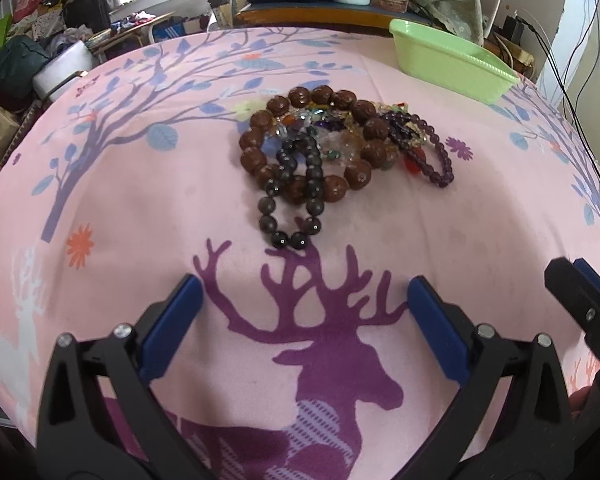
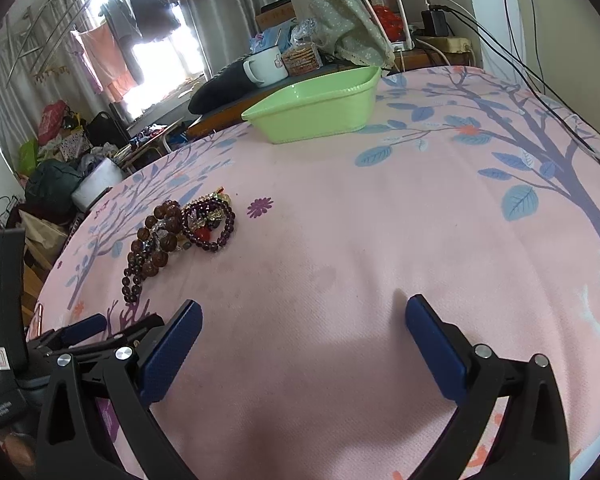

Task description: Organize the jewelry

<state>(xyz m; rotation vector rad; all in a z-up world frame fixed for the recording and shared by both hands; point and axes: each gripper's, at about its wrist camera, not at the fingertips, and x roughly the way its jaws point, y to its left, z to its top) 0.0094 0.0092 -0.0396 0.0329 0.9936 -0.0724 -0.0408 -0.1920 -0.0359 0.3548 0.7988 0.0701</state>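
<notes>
Left wrist view: the left gripper (image 1: 305,300) gapes wide over the cloth (image 1: 140,216), near the bracelets (image 1: 324,148); the right gripper (image 2: 303,322) is also wide, empty; the tray (image 2: 324,114) lies beyond.

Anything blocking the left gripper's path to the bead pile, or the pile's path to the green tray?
Nothing visible. The open left gripper faces the tangled pile of beaded bracelets across bare pink printed cloth. From the pile to the light green plastic tray only bare cloth shows. The open right gripper sits off to the side.
</notes>
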